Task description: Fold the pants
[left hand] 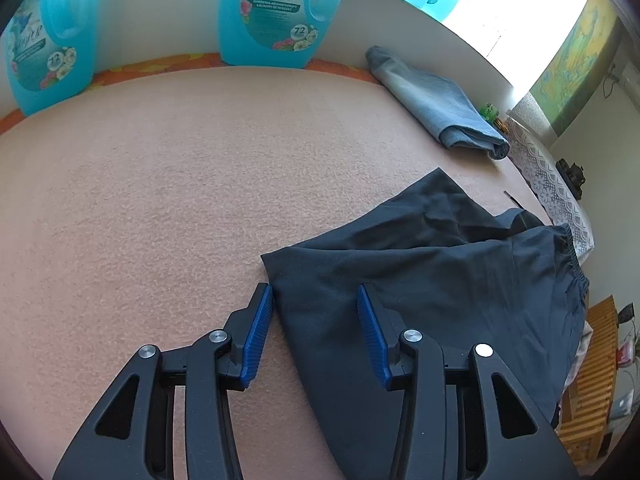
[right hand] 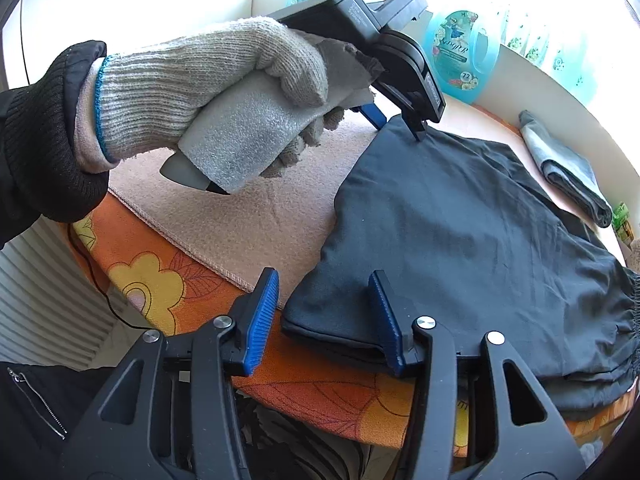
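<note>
Dark, near-black pants [left hand: 432, 280] lie partly folded on a pink blanket [left hand: 160, 200] that covers a table with an orange flowered cloth [right hand: 160, 280] beneath. In the right wrist view the pants [right hand: 460, 232] spread from the near table edge toward the far right, with the gathered elastic waistband at the right edge of the frame.

The left gripper [left hand: 316, 320] is spread wide, its blue pads [left hand: 258, 340] straddling the pants' left edge; one pad sits over the blanket, the other over the fabric. Seen from the right wrist, the left gripper [right hand: 400, 124] tips down at the far corner of the pants, held by a hand [right hand: 224, 92] in a grey knit glove (whether the tips actually touch the fabric is hard to tell from here).

The right gripper [right hand: 324, 320] is also released, its jaws apart around the near folded corner of the pants, which overhangs the orange cloth.

A folded pair of jeans [left hand: 436, 104] lies well apart at the far right. Blue detergent jugs [left hand: 272, 12] stand along the back wall.
</note>
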Tool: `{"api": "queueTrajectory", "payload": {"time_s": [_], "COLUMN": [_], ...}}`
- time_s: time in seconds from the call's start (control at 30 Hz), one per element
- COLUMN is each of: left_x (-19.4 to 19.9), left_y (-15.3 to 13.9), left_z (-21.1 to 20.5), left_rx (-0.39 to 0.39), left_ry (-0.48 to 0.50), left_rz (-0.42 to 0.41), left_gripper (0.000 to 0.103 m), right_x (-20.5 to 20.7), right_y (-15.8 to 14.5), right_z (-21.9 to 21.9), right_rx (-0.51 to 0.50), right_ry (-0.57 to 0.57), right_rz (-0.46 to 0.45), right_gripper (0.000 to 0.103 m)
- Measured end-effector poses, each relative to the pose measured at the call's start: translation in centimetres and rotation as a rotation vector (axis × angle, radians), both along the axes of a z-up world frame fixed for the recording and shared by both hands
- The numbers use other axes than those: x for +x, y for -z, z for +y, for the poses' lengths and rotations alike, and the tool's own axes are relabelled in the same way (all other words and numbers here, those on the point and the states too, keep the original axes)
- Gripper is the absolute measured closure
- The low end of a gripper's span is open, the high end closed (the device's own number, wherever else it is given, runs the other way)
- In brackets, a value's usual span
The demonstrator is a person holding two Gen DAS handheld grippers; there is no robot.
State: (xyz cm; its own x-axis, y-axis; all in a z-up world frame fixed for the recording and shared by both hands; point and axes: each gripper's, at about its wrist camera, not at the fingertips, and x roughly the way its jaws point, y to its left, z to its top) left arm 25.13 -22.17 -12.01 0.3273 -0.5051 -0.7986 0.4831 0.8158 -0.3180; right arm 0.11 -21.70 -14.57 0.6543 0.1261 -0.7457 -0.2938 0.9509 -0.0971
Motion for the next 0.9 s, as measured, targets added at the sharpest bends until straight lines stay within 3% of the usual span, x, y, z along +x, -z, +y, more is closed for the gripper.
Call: {"api": "queueTrajectory", "payload": {"time_s": [0.13,0.2,0.27,0.47,0.63,0.9], "left_x": [-0.2,0.0,0.1,0.2,0.0,-0.4], "left_y": [0.0,0.2,0.2,-0.9,-2.6,-7.1], "left_z": [0.1,0.0,0.2,0.9,0.8,-2.6], "left_rx": [-0.007,-0.012,-0.028,-0.102,-0.148,-0.189], "left_ry": [0.002,-0.003,-0.013,-0.039,-0.045,0.006], "left_rz": [-0.02,-0.017,-0.017,-0.01,-0.024,-0.098], "left_gripper": [0.061,0.082,0.09,0.096,0.097,0.097], "right_x": [0.6,0.8,0.8,0.3,-0.2,-1.0], "right_y": [0.3,0.1,-0.3,-1.5,-3.3,-7.4], "right_z": [-1.4,-2.0,-2.3,-2.9,-4.6,-8.7], "right_rx": [0.054,0.09,0.116,0.138,0.213,0.282], "right_ry": [0.014,0.012,0.011,0.006,0.034,0.074], "right_rz": [0.025,0.031,0.031,-0.005,-0.039,-0.136], "right_gripper": [0.06,0.078,0.092,0.094,0.095,0.096]}}
